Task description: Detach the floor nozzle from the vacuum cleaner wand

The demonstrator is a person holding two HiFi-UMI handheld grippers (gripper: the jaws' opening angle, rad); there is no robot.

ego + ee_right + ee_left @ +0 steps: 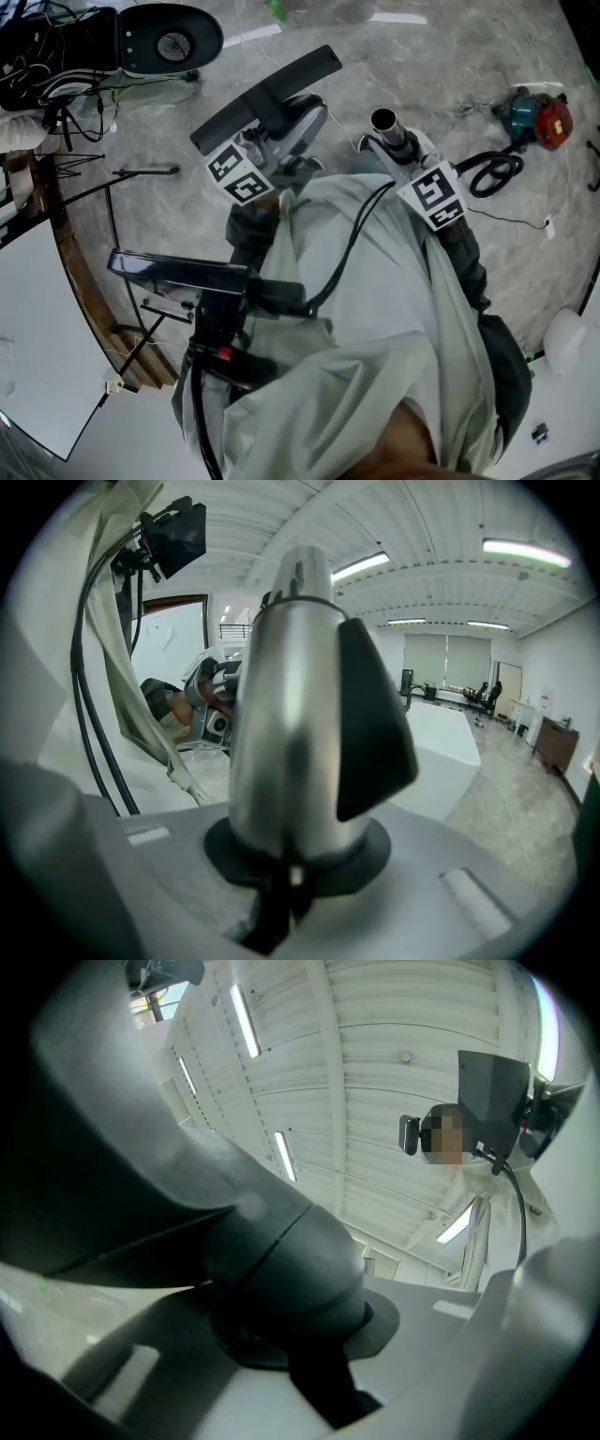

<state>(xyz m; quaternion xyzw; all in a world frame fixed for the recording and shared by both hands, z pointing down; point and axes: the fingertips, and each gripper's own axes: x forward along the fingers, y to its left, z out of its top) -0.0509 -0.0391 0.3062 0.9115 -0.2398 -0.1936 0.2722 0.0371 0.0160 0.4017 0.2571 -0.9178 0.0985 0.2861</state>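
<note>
In the head view my left gripper [295, 131] is shut on the grey neck of the floor nozzle [267, 94], whose long dark head slants up and away to the left. To its right, my right gripper [394, 145] is shut on the silver wand [384, 125]. The wand's open round end faces up, apart from the nozzle. In the left gripper view the dark nozzle neck [281, 1260] fills the space between the jaws of the left gripper [300, 1340], under the ceiling. In the right gripper view the silver wand [291, 724], with a black catch on its side, stands clamped in the right gripper [295, 855].
On the stone floor lie a teal and orange power tool [536, 117] with a coiled black cable [492, 173] at the right, and a white and black machine [169, 37] at the top left. A wooden frame [66, 244] and white board [37, 328] stand left.
</note>
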